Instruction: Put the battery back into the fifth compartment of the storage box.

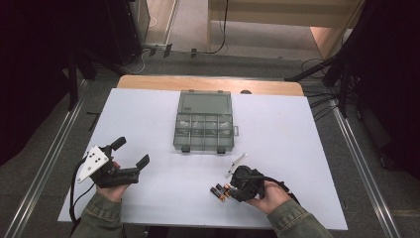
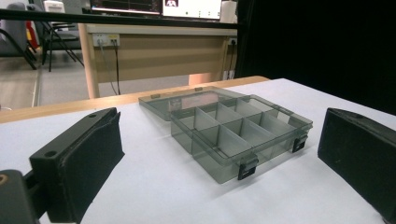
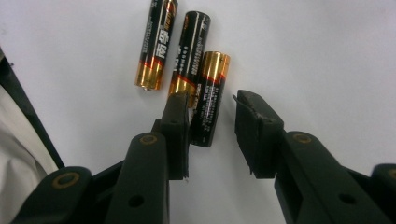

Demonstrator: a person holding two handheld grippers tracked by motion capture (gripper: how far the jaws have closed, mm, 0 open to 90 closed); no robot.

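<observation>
Three black-and-gold AA batteries (image 1: 221, 191) lie side by side near the table's front edge. Seen from the right gripper view, they are the left battery (image 3: 156, 44), the middle battery (image 3: 189, 51) and the right battery (image 3: 212, 79). My right gripper (image 3: 211, 102) points down with its jaws on either side of the right battery. The left pad is against it, while a gap shows at the right pad, so the gripper is open. In the high view, the right gripper (image 1: 232, 191) sits just right of the batteries. My left gripper (image 1: 131, 150) rests at the front left, wide open and holding nothing.
A smoky clear organizer box (image 1: 204, 131) with its lid (image 1: 205, 103) folded back stands mid-table, its compartments (image 2: 233, 133) facing the left gripper (image 2: 218, 123). The white table cover (image 1: 297, 139) ends at a wooden strip (image 1: 208, 83) at the back. Cables lie on the floor beyond.
</observation>
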